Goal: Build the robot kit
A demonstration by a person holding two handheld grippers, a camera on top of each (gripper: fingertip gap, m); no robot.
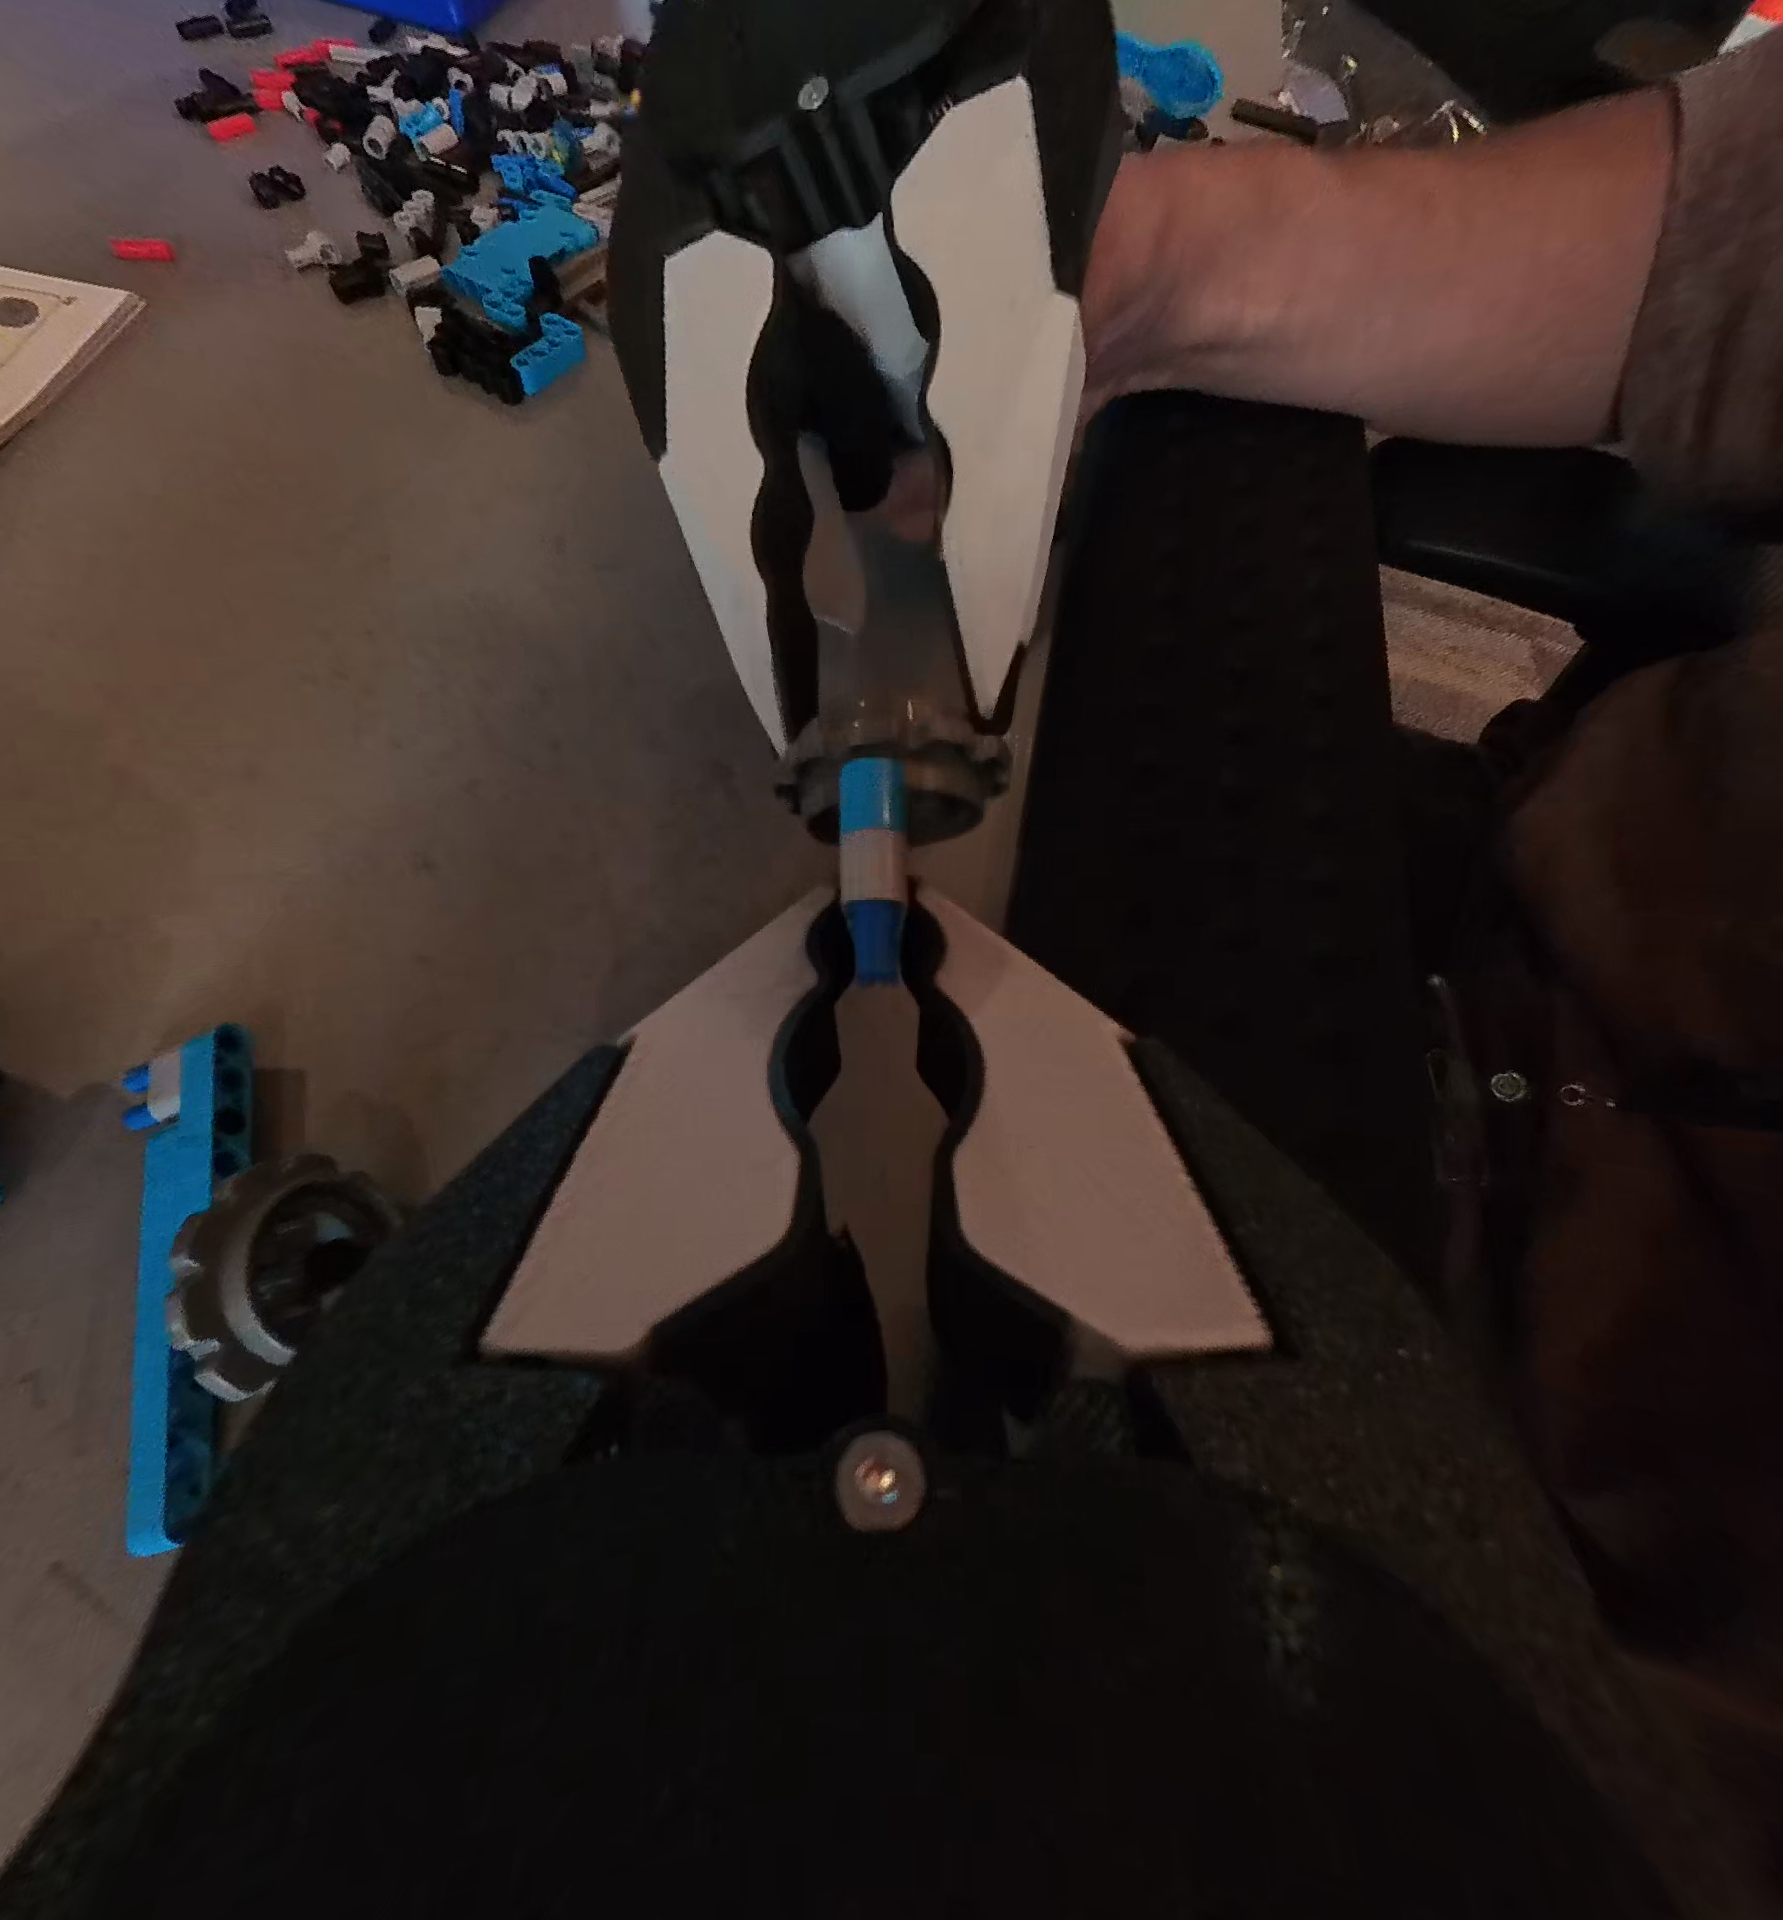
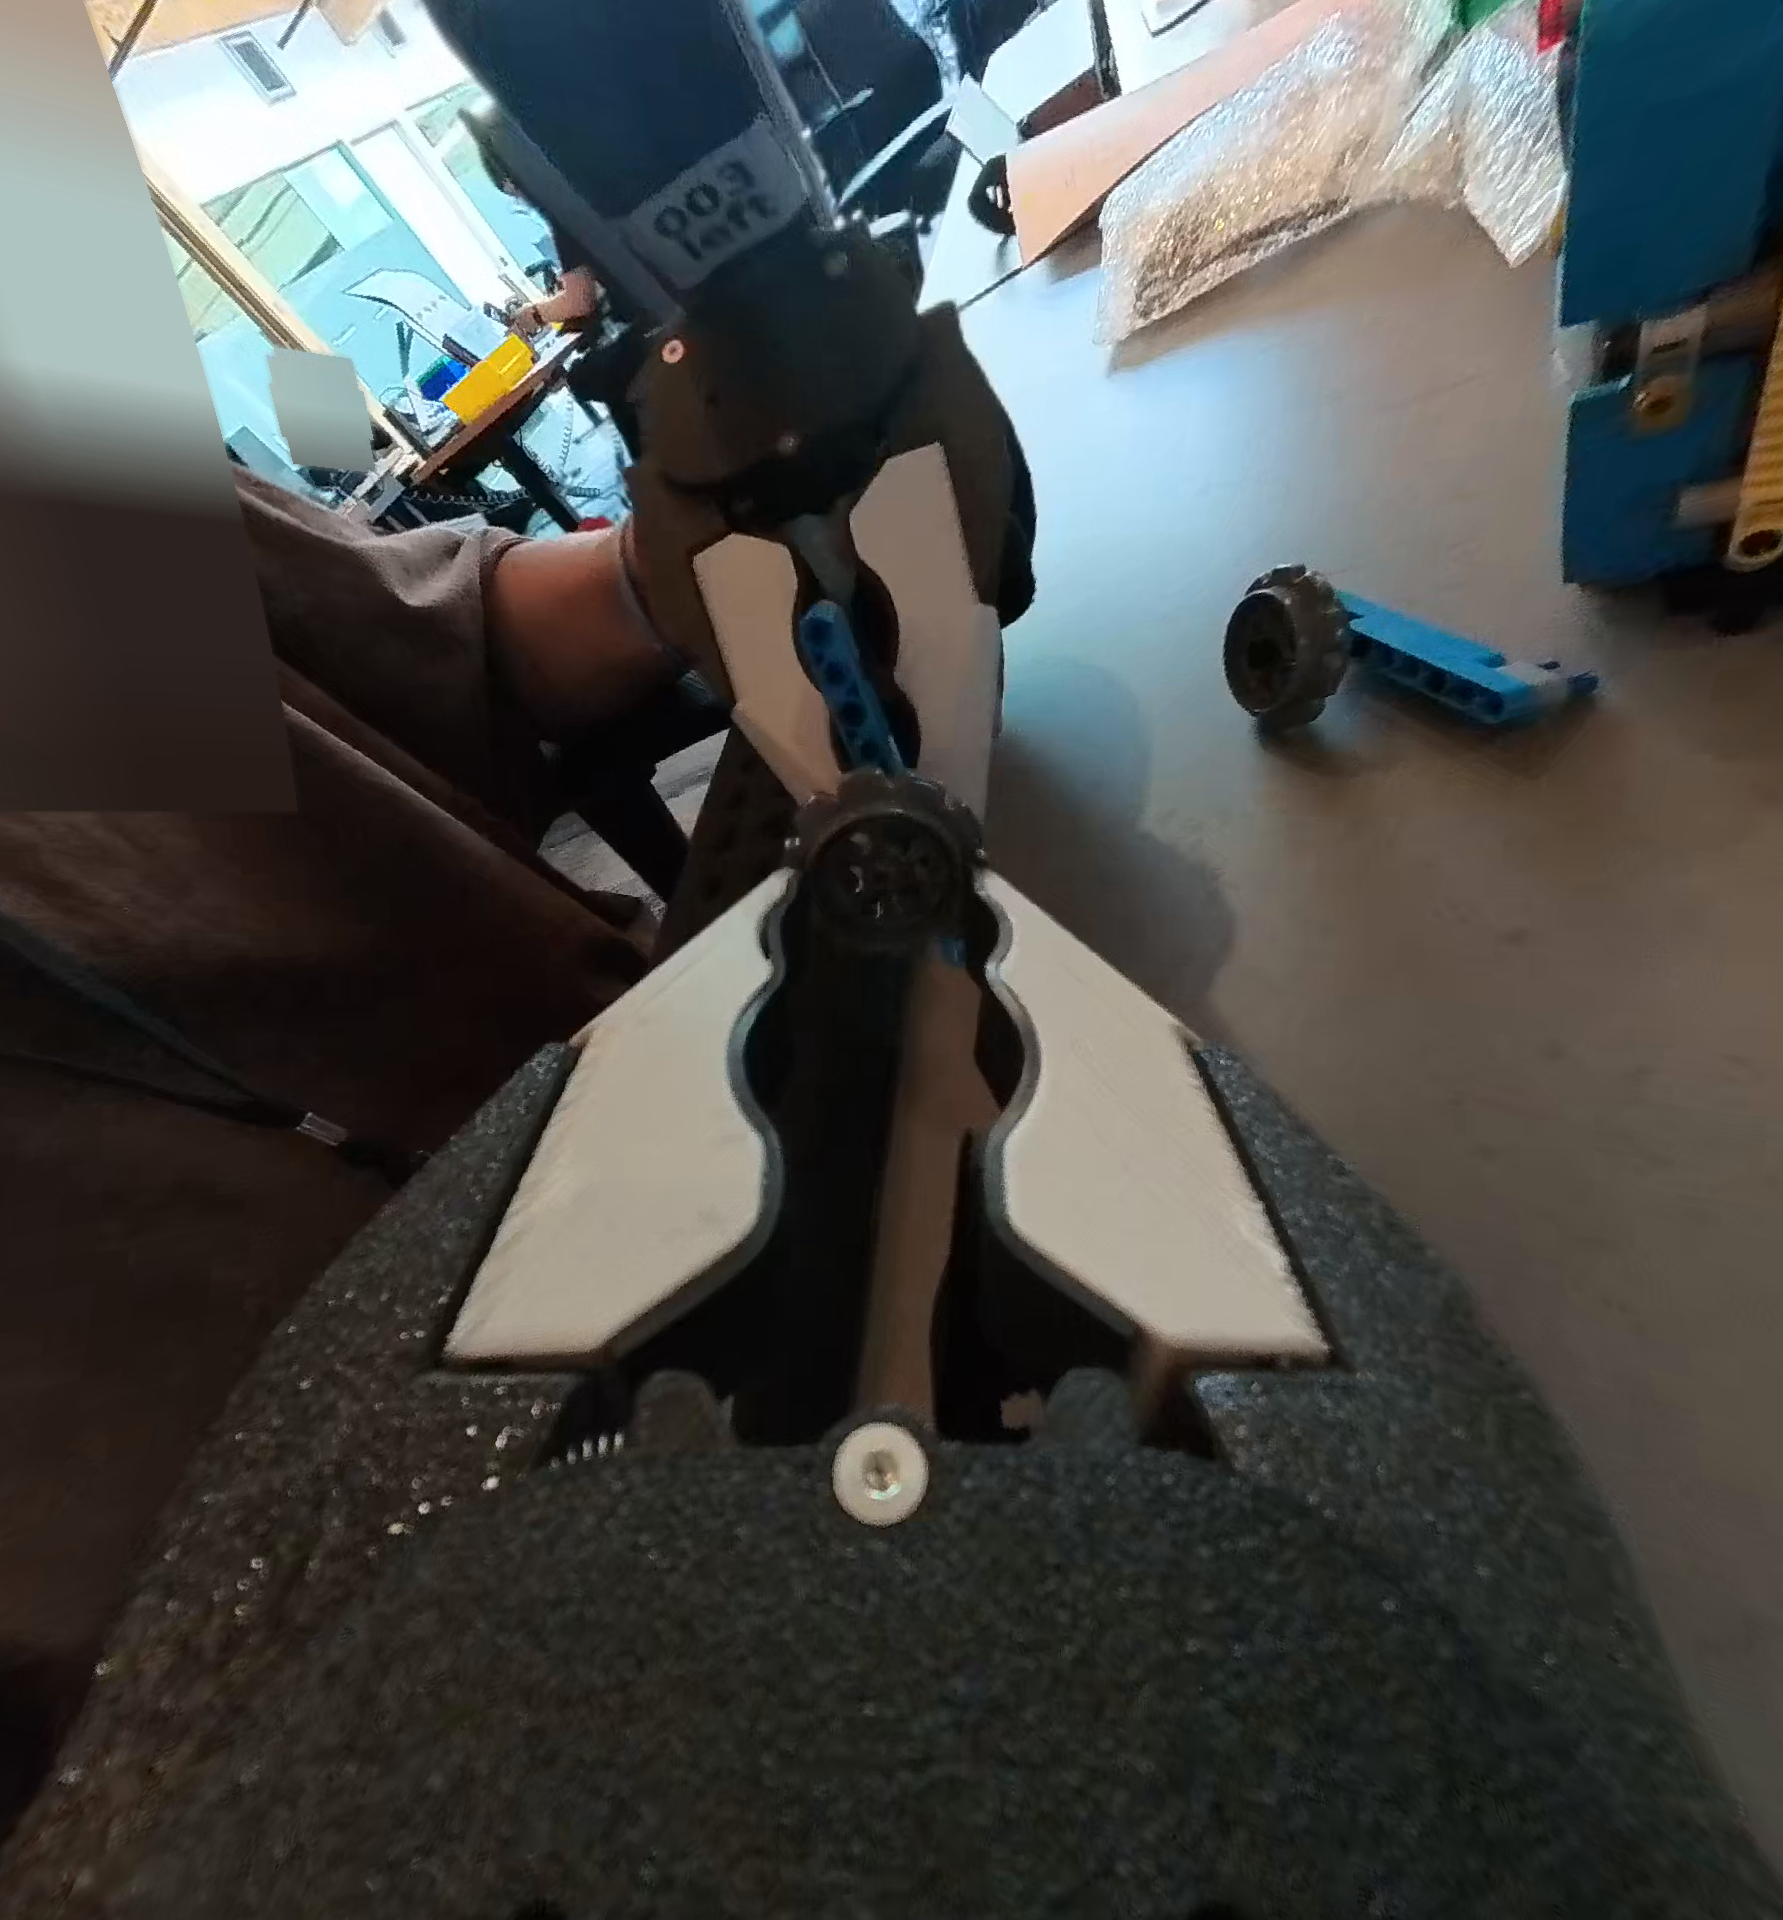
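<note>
My left gripper is shut on the end of a blue beam. A blue and grey pin at the beam's tip sits in the hub of a dark grey toothed wheel. My right gripper comes in from above, shut on that wheel. In the right wrist view my right gripper grips the wheel at its fingertips. The left gripper faces it, holding the holed blue beam lengthwise between its fingers. Both are held above the grey table.
A second blue beam with a grey wheel lies on the table; it also shows in the right wrist view. A pile of small parts and a booklet lie beyond. A blue box stands at right. A person's forearm reaches in. Less than 4 cm separates the two grippers' tips.
</note>
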